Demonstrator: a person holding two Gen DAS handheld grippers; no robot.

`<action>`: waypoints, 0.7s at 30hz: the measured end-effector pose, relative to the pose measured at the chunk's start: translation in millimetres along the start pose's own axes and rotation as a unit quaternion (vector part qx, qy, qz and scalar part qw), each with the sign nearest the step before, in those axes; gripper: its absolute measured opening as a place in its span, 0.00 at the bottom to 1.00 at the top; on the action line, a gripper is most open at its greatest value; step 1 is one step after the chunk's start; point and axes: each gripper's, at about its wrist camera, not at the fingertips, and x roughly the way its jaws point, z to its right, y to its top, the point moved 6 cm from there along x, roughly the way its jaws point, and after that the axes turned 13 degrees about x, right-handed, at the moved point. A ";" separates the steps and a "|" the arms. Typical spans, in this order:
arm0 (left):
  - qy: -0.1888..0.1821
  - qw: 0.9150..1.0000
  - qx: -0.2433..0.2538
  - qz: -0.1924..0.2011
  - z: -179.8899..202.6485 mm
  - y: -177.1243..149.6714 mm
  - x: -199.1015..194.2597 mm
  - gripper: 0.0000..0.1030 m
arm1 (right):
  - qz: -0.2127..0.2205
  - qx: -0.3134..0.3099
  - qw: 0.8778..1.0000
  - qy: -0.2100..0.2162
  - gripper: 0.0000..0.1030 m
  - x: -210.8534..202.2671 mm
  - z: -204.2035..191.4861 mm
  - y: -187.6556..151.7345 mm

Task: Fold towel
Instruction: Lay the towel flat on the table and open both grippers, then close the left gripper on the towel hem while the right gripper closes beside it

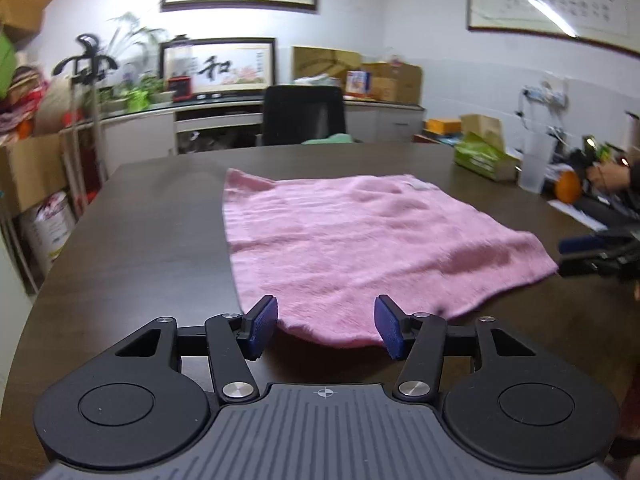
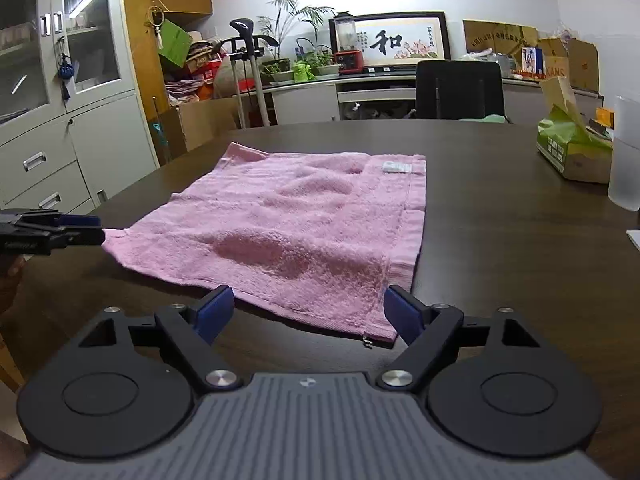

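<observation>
A pink towel (image 1: 360, 240) lies spread flat on the dark wooden table (image 1: 160, 240), with a white label near its far edge. My left gripper (image 1: 326, 326) is open, its blue pads on either side of the towel's near left corner. In the right wrist view the towel (image 2: 288, 224) shows again, and my right gripper (image 2: 308, 312) is open around its near right corner. The left gripper (image 2: 86, 229) shows at the left edge of that view, beside the towel's left corner. The right gripper (image 1: 592, 258) shows at the right edge of the left wrist view.
A green tissue box (image 2: 572, 148) and a frosted plastic cup (image 2: 626, 156) stand at the table's right side. A black office chair (image 2: 460, 88) stands behind the table's far edge. An orange fruit (image 1: 567, 186) and clutter lie at the far right.
</observation>
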 end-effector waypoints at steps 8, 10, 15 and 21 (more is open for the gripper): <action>0.000 1.000 0.011 -0.009 -5.1 -3.1 -1.3 0.64 | -0.004 0.003 1.000 0.004 0.86 4.9 0.8 -1.5; 0.000 1.000 0.009 -0.011 -8.2 -5.1 -3.4 0.68 | -0.002 0.007 1.000 0.004 0.86 3.8 3.1 -1.1; -0.010 1.000 -0.016 -0.019 -12.6 -9.7 -1.6 0.68 | -0.001 0.017 1.000 0.004 0.86 4.6 6.2 -0.2; -0.019 0.997 -0.059 -0.043 -13.1 -13.9 9.1 0.68 | 0.003 0.021 1.000 0.000 0.89 3.4 8.3 -0.2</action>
